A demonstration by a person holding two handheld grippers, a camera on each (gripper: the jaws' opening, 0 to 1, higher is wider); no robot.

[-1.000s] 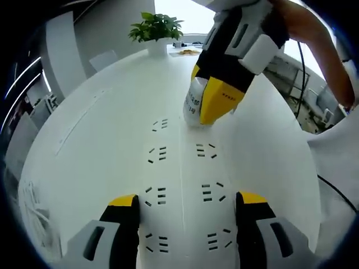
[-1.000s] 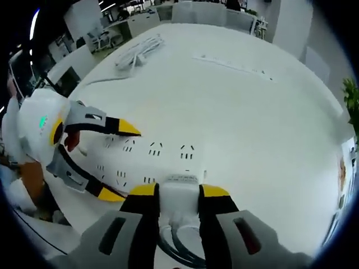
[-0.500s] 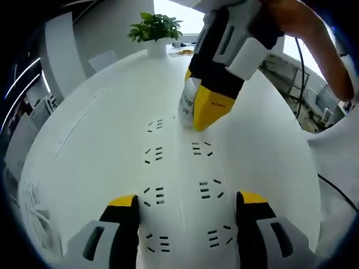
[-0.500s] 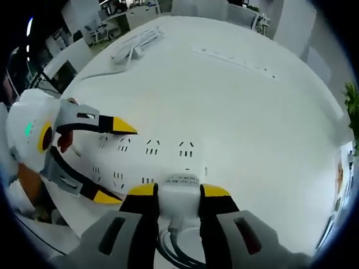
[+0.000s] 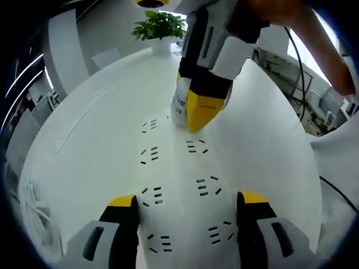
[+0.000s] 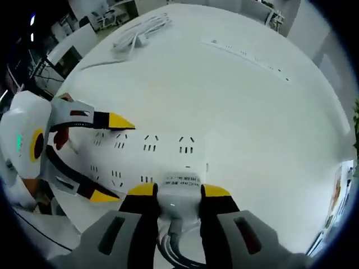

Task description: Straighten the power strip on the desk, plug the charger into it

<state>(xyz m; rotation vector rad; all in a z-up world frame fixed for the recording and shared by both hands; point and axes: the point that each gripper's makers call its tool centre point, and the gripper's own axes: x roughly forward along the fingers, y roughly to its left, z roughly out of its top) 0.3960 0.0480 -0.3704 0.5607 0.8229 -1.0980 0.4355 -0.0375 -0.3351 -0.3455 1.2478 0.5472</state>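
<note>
Right up close in the left gripper view, the left gripper (image 5: 182, 224) has its yellow-tipped jaws spread wide, straddling the near end of the white power strip (image 5: 179, 190), which lies flat on the white table (image 5: 101, 129); whether the tips touch it I cannot tell. Further along the strip, the right gripper (image 5: 193, 115) comes down from above with the white charger (image 5: 179, 103) clamped between its jaws, the charger's end at the strip's far sockets. From the right gripper view, the charger (image 6: 178, 193) sits squeezed between the jaws, cable trailing back. Beyond stands a potted plant (image 5: 160, 28), and across the table lie a coiled white cable (image 6: 140, 36) and a second power strip (image 6: 247, 56).
</note>
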